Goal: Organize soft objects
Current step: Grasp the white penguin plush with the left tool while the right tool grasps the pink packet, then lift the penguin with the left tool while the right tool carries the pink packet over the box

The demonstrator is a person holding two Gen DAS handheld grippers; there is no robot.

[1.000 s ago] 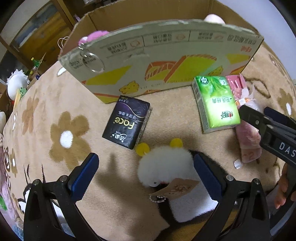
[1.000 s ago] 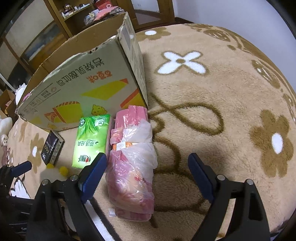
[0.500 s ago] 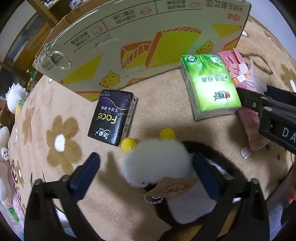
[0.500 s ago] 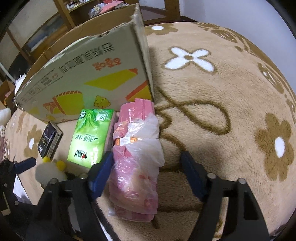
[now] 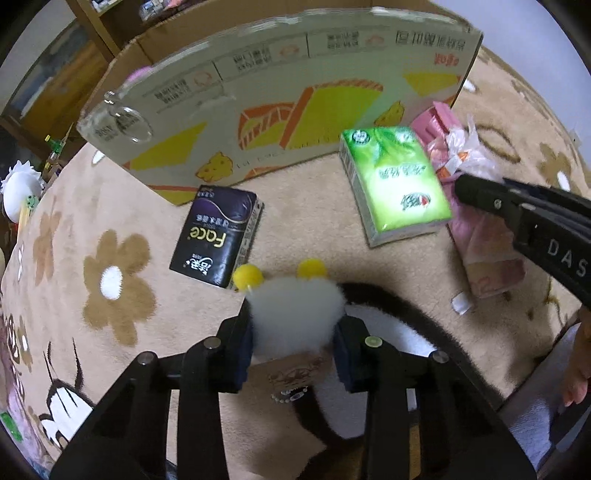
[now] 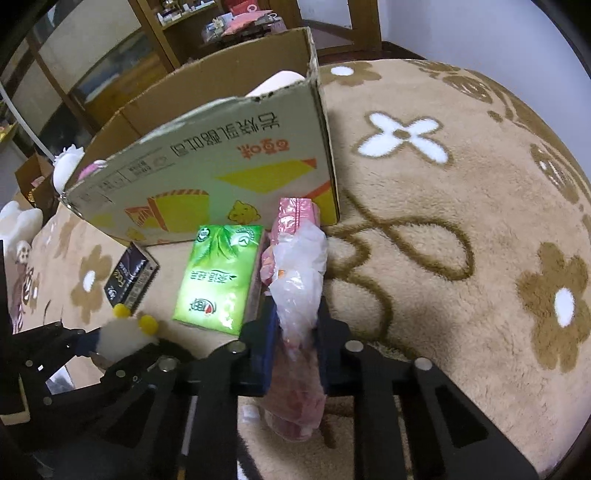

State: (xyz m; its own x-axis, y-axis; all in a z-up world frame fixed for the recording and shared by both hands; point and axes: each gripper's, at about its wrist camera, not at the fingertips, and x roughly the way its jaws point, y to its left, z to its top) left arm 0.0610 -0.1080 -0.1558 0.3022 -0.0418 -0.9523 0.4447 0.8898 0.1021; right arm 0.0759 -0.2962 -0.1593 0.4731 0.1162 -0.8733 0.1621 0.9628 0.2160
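My left gripper [image 5: 293, 341] is shut on a fluffy white plush toy [image 5: 295, 310] with two yellow pompoms and a brown paper tag; its blue pads squeeze the fur from both sides. The same toy [image 6: 120, 338] shows at lower left in the right wrist view. My right gripper [image 6: 293, 332] is shut on a pink tissue pack in a clear plastic bag [image 6: 299, 273], pinched narrow between the pads. A green tissue pack [image 5: 397, 182] and a black "Face" tissue pack [image 5: 218, 236] lie flat on the carpet in front of an open cardboard box [image 5: 280, 110].
The beige carpet [image 6: 461, 229] with brown and white flowers stretches free to the right. Pink and pale soft items sit inside the box [image 6: 221, 162]. White plush toys [image 5: 18, 188] lie at the far left. Wooden shelving [image 6: 177, 33] stands behind. A person's hand [image 5: 578, 369] shows at right.
Both grippers went from wide open to shut: the left closed on the white plush toy, the right on the pink bagged pack. Both dipped slightly toward their objects.
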